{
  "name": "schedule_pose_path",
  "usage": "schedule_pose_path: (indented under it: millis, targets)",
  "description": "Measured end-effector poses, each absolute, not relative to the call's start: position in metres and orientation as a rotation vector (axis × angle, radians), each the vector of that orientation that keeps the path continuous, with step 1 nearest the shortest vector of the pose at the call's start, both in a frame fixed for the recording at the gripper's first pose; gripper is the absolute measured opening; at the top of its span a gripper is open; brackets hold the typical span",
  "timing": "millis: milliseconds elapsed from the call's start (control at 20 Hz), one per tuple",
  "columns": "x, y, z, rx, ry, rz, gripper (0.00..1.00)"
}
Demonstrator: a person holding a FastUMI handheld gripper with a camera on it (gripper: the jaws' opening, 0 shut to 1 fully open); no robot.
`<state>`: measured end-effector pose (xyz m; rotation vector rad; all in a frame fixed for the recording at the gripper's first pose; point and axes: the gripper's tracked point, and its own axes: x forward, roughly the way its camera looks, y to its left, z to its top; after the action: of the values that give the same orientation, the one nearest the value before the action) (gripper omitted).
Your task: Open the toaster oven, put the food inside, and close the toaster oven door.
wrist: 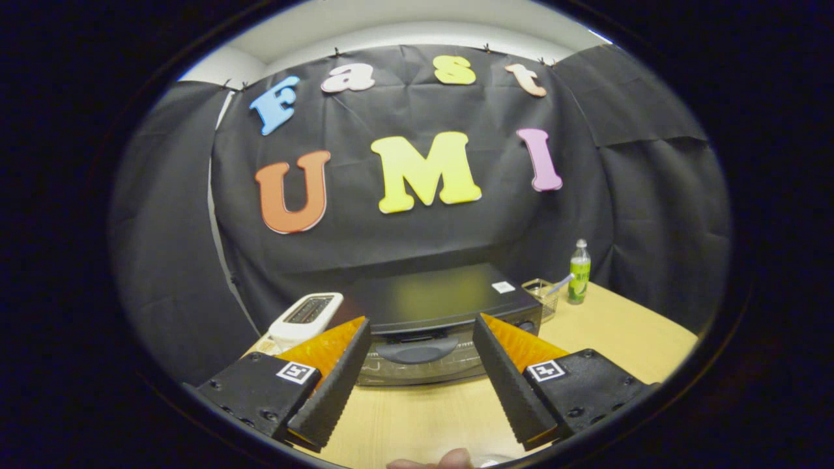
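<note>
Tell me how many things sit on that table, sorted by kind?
Ovens: 1, the black toaster oven, door shut, just ahead of the open claw.
Toasters: 1, the white toaster beside it.
Bottles: 1, the green bottle.
Baskets: 1, the small wire basket.
Total: 4, all on the wooden table.

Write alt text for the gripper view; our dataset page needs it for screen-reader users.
The hand-held gripper is open, its fingers spread either side of a black toaster oven just ahead on a wooden table, door closed. A white toaster stands left of the oven; a wire basket and green bottle stand right.
</note>
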<state>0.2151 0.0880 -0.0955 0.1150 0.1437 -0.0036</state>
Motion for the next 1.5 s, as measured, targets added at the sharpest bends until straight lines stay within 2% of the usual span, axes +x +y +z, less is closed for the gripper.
schedule_pose_path:
  millis: [200,400,550,800,1000,1500]
  targets:
    - [0.155,0.085,-0.023,0.093,0.028,-0.004,1.00]
    - [0.081,0.073,0.018,0.086,-0.038,-0.035,1.00]
    - [0.032,0.067,0.030,0.073,-0.079,-0.048,1.00]
    - [-0.024,0.079,0.009,0.044,-0.070,-0.064,1.00]
    - [-0.036,0.105,-0.025,0.038,-0.027,-0.023,1.00]
    - [-0.021,0.125,-0.048,0.040,0.030,0.027,1.00]
